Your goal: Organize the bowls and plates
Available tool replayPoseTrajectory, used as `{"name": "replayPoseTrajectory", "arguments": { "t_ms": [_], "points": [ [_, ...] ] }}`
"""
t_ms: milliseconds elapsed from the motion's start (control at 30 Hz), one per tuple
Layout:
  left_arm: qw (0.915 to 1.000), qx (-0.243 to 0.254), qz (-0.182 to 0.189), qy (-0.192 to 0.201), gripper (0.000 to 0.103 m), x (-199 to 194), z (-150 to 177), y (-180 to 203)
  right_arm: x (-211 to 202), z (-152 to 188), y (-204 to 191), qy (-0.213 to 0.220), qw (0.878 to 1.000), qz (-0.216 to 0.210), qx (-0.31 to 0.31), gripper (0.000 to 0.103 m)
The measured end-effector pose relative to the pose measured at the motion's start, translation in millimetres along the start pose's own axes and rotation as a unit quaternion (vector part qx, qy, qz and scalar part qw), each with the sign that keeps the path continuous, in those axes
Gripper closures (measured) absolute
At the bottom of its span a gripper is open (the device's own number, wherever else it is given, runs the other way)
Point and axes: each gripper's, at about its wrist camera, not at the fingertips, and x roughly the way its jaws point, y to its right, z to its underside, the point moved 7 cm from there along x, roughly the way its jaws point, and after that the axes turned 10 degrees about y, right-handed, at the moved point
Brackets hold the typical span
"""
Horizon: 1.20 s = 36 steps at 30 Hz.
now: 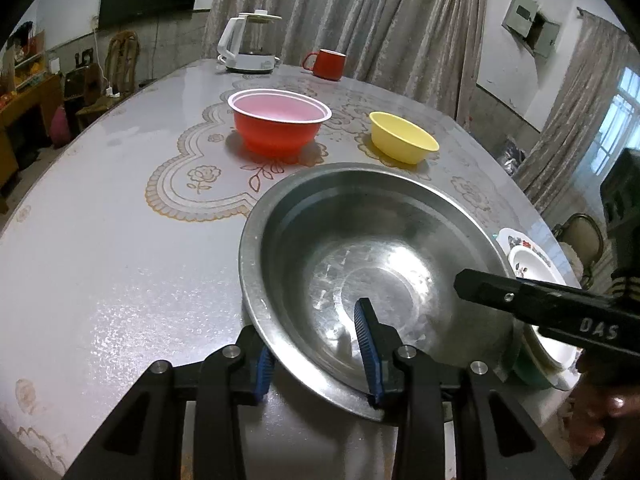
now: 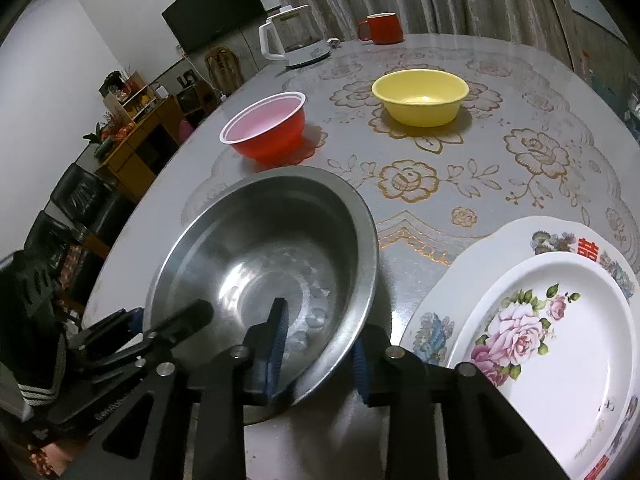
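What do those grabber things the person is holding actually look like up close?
Both are matte black plastic frames with silver bolts at the joints. The left gripper and right gripper each have two fingers faced with ribbed blue pads. One arm carries white "DAS" lettering. No cables are visible.

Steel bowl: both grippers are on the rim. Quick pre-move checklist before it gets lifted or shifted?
1. Left gripper straddles the steel bowl rim, one finger inside, one outside: ok.
2. Right gripper straddles the opposite near rim the same way: ok.
3. Pads actually clamped on the rim, no slack: cannot tell.
4. Bowl interior holds nothing loose: ok, only reflections show.
5. Clearance to the stacked plates on the right: not ok, they sit close beside the bowl.
6. Red bowl and yellow bowl stand apart, further back on the table: ok.
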Motion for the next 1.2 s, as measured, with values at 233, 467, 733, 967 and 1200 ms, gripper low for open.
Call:
{"name": "replayPoseTrajectory", "arguments": {
  "t_ms": [233, 467, 733, 967, 1200],
  "points": [
    [1.0, 0.002, -0.005, -0.002, 0.066, 1, 3, 0, -15, -8, 4, 0.018, 1.0, 0.012, -0.001, 0.068],
    [0.9997, 0.019, -0.014, -0.003, 0.066, 2, 5, 8, -22, -12, 14, 0.024, 1.0, 0.015, 0.009, 0.068],
    [0.9997, 0.018, -0.013, -0.006, 0.066, 3, 7, 12, -27, -17, 14, 0.035, 0.999, 0.007, 0.009, 0.068],
    [0.9999, 0.009, -0.01, -0.009, 0.066, 2, 7, 11, -41, -26, 30, 0.062, 0.997, 0.006, 0.043, 0.068],
    [0.9999, 0.009, -0.013, -0.005, 0.058, -2, 5, 11, -52, -30, 43, 0.076, 0.995, 0.01, 0.058, 0.068]
  ]
}}
